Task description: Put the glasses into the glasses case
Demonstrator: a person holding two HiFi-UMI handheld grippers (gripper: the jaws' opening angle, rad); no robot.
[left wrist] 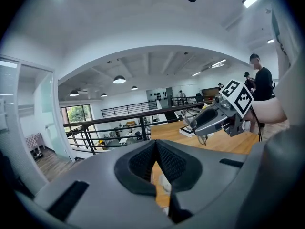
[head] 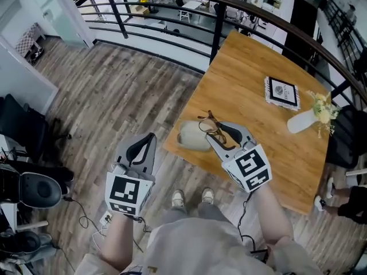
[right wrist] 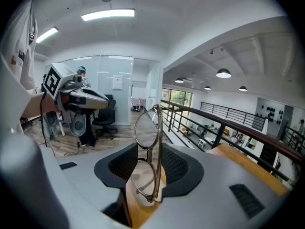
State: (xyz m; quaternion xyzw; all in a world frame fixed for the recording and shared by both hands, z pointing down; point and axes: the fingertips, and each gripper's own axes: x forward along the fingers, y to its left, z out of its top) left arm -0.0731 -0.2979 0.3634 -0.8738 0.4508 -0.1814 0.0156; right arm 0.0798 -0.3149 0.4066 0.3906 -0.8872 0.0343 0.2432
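My right gripper is shut on the thin metal-framed glasses, held over the near left corner of the wooden table. In the right gripper view the folded glasses stand upright between the dark pads. A beige glasses case lies on that corner, just left of the glasses and below them; I cannot tell whether it is open. My left gripper hangs over the floor to the left of the table with its tips together, holding nothing. In the left gripper view its pads meet, and the right gripper with the glasses shows ahead.
A framed card and a white vase of flowers sit at the table's far right. A dark curved railing runs behind the table. Office chairs and cables stand on the wooden floor at the left.
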